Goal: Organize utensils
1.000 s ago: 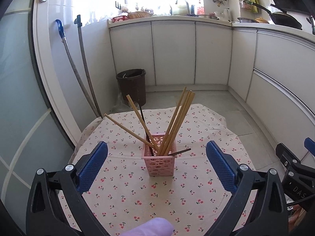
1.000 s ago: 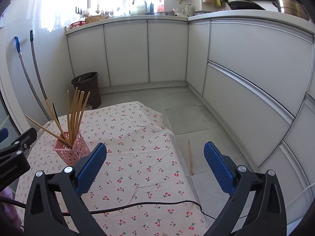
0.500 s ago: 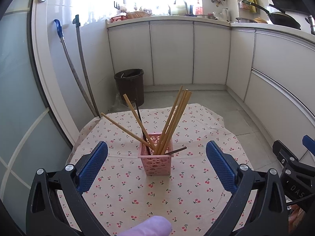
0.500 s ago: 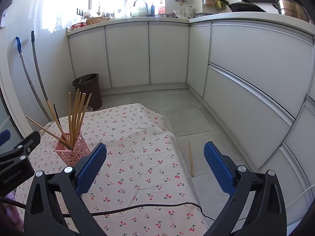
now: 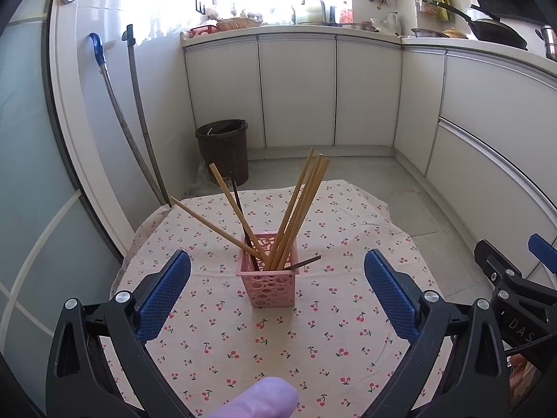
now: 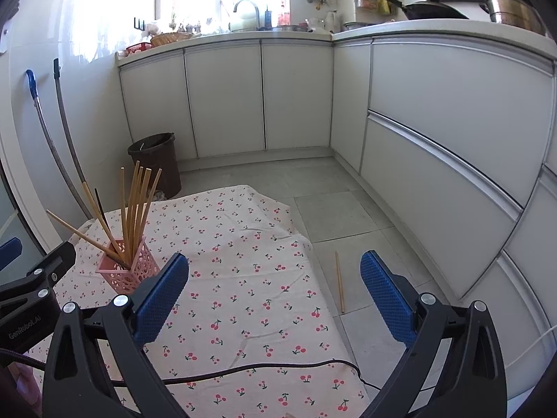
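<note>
We hold the left gripper (image 5: 277, 287) above the near part of the surface (image 5: 348, 331), which is covered by a cherry-print cloth (image 5: 222, 341). Its jaws stand wide apart and hold nothing. The pink perforated holder (image 5: 268, 284) stands upright on the cloth, between the two blue pads in the left wrist view and apart from both. Wooden chopsticks (image 5: 299, 205) stand in the holder: one cluster leans to the right, two lean to the left. A dark chopstick (image 5: 240, 209) also stands in it, and a second dark stick (image 5: 306, 262) projects low over the right rim.

We hold the right gripper (image 6: 274, 291) to the right of the holder, above the right part of the cloth. Its jaws are likewise wide apart and empty. In the right wrist view the holder appears at the left, near the left gripper's body. A single wooden chopstick (image 6: 339, 281) lies on the floor tiles (image 6: 348, 209), just beside the cloth edge. A black cable (image 6: 264, 369) crosses the near part of the cloth.
</note>
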`<state>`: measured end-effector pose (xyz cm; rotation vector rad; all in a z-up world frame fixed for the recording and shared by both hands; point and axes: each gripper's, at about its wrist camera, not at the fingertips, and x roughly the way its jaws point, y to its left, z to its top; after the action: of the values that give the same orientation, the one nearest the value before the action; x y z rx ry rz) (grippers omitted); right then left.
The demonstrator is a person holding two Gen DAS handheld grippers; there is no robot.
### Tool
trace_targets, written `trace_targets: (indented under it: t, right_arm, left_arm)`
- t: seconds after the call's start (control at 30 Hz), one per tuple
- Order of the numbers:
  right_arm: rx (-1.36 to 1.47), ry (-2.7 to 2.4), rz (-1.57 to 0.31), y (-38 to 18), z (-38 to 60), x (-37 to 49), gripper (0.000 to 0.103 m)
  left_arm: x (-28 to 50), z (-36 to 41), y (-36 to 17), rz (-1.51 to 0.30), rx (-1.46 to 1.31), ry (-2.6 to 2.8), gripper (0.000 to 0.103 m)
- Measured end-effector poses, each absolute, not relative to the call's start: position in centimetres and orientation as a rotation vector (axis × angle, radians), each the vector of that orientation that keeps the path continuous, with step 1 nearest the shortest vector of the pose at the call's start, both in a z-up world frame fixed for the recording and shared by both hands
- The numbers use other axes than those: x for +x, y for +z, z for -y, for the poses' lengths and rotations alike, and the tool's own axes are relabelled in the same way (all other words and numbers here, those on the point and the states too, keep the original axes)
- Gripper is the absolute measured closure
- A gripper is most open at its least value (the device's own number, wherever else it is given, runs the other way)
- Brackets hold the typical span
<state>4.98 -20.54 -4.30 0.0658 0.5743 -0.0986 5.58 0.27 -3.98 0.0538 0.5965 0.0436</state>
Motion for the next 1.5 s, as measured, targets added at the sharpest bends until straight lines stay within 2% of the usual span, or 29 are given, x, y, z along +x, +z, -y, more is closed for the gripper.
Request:
trace_targets:
  t: [1.5]
  right_arm:
    - [0.073,-0.093,-0.594,-4.69,20.46,5.24,0.007]
  left_arm:
    - [5.61,-0.38,-4.34,-0.612,0.059,0.054,0.007]
